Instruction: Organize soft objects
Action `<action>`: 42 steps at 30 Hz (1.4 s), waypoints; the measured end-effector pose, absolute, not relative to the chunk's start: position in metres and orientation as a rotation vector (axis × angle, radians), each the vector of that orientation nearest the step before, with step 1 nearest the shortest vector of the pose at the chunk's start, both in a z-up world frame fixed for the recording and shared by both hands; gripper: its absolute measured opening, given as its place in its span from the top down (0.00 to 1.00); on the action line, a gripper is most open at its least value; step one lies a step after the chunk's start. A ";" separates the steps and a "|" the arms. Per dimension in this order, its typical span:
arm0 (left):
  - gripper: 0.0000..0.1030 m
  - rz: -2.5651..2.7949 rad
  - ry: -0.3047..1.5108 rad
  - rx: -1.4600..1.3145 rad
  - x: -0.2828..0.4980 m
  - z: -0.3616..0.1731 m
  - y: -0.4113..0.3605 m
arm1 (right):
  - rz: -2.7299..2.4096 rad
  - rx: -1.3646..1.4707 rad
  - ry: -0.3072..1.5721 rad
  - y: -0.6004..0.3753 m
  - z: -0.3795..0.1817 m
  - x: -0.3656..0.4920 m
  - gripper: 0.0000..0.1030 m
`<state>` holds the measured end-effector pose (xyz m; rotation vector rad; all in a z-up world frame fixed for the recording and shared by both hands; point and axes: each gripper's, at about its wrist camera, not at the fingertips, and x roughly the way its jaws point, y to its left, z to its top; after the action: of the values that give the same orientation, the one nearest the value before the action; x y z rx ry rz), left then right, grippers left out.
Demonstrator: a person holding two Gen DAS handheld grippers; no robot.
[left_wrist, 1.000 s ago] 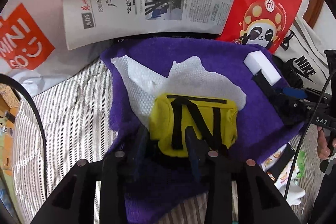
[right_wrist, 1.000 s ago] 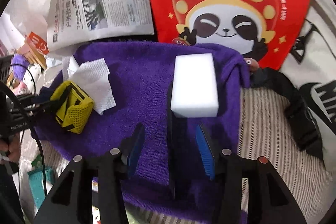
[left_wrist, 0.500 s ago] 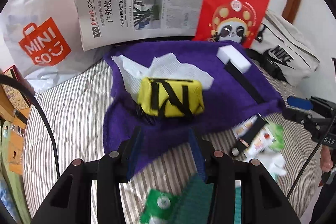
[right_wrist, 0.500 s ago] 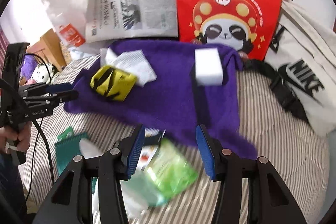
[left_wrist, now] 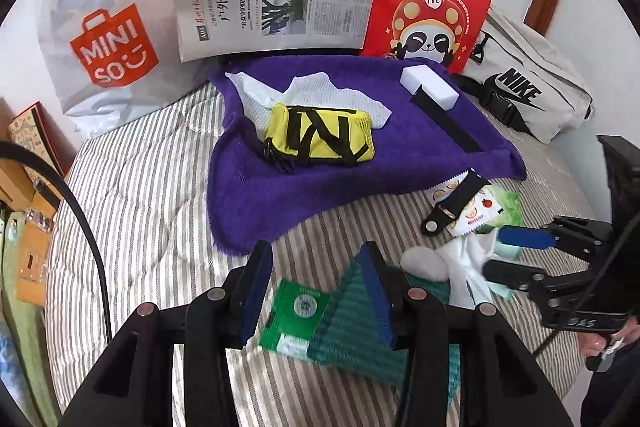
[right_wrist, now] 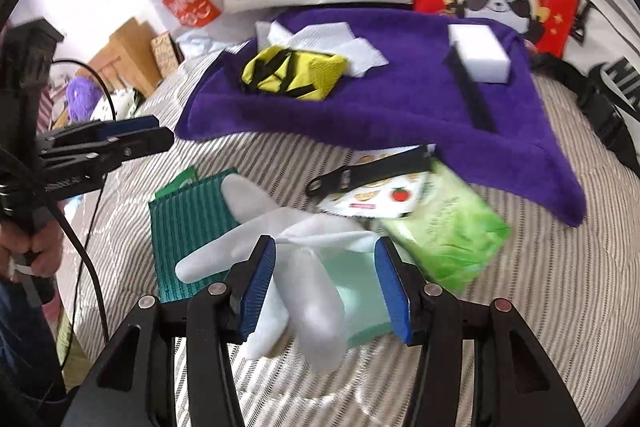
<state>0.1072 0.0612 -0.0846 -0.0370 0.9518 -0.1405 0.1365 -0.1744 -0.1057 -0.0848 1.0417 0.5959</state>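
While my right hand-held gripper [right_wrist: 326,285] hangs unclenched and empty over the white glove [right_wrist: 280,259] lying limp on the striped bed [right_wrist: 540,267], I judge it light, floppy, best pinched across its bunched cuff.

A purple towel [left_wrist: 304,187] lies spread flat on the striped bed. On it sit a yellow pouch [left_wrist: 320,139], a white paper sheet [left_wrist: 320,93] and a white sponge [left_wrist: 430,89]. Just past its front edge lie a white glove [right_wrist: 280,235], a green cloth [right_wrist: 188,223] and a green pack [right_wrist: 452,227].
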 end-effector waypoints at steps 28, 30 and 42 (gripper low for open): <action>0.52 -0.306 1.040 -0.233 0.055 -0.131 0.064 | 0.542 -0.106 1.032 -0.177 -0.129 0.138 0.87; 0.52 -0.317 1.048 -0.243 0.059 -0.134 0.062 | 0.528 -0.110 1.031 -0.183 -0.126 0.134 0.87; 0.49 -0.401 1.075 -0.339 0.077 -0.140 0.046 | 0.584 -0.086 1.045 -0.199 -0.131 0.110 0.87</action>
<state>0.0774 0.0460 -0.1397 -0.3390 1.0748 -0.4012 0.1103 -0.1990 -0.1313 -0.0865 1.0448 0.5840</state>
